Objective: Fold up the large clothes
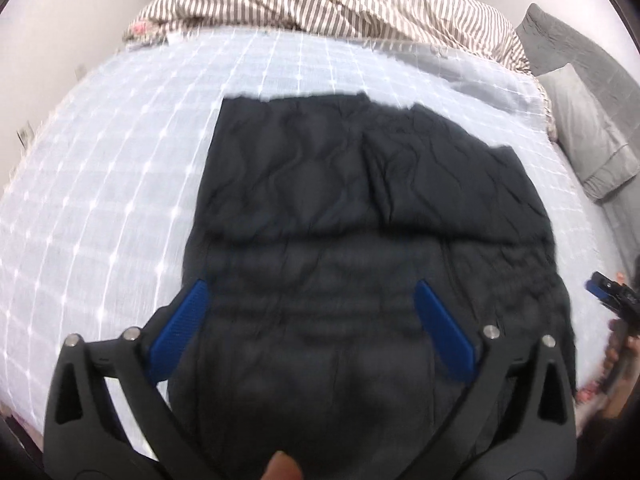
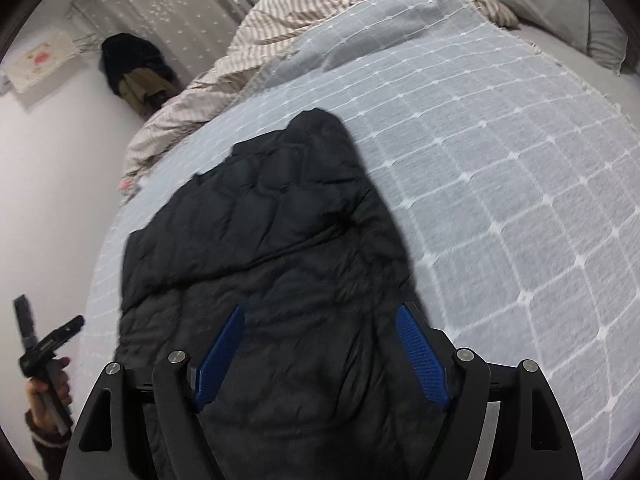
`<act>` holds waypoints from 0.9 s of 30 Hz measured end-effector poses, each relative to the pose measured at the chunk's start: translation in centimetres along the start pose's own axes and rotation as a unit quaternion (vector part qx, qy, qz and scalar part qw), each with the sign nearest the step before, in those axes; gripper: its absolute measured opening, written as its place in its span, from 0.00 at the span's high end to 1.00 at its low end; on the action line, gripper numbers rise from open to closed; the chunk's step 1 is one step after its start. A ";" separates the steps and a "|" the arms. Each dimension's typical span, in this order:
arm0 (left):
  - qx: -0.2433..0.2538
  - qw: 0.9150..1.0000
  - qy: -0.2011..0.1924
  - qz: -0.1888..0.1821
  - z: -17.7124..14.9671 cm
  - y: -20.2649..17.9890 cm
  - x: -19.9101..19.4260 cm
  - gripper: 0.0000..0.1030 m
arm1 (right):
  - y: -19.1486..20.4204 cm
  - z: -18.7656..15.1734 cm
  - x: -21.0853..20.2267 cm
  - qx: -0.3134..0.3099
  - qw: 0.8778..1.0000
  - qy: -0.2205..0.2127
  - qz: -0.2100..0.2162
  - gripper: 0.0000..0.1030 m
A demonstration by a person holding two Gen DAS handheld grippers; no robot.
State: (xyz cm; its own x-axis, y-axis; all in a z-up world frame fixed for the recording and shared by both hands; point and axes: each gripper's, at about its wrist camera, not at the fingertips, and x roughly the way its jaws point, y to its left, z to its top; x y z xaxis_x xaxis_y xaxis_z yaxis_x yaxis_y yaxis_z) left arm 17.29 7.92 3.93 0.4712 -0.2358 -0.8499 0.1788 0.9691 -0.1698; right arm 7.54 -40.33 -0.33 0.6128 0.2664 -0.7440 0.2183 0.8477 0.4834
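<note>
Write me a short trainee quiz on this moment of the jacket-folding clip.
1. True or false: the left gripper is clamped on the black quilted jacket.
2. What lies bunched at the far edge of the blue checked bedspread? A) striped duvet B) towel C) jeans
3. Is anything pinched between the blue pads of the right gripper?

Key: 1. False, its jaws stand wide open above the jacket. 2. A. 3. No, the pads stand apart over the jacket.
</note>
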 end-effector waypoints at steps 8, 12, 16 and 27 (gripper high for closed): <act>-0.018 0.998 0.050 -0.032 -7.8 4.6 -2.2 0.01 | -3.7 -5.4 -2.4 0.023 0.999 0.031 0.007 0.19; -0.043 0.995 0.078 -0.047 -11.0 6.5 -1.8 0.01 | -6.7 -8.0 -2.9 0.043 0.998 0.044 -0.006 0.19; -0.074 0.988 0.116 -0.064 -14.0 8.2 -0.5 0.01 | -9.5 -10.2 -3.2 0.076 0.995 0.060 0.010 0.19; -0.100 0.973 0.160 -0.135 -17.9 8.1 2.1 0.01 | -11.8 -14.1 -3.4 0.109 0.989 0.070 0.074 0.19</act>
State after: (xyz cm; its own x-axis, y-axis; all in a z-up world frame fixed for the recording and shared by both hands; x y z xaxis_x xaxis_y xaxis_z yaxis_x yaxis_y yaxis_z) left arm 4.31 16.55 -8.16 0.1328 -0.4798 -0.8673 0.0712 0.8774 -0.4745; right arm -7.81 -44.81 -10.00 0.5425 0.4535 -0.7072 0.3024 0.6799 0.6680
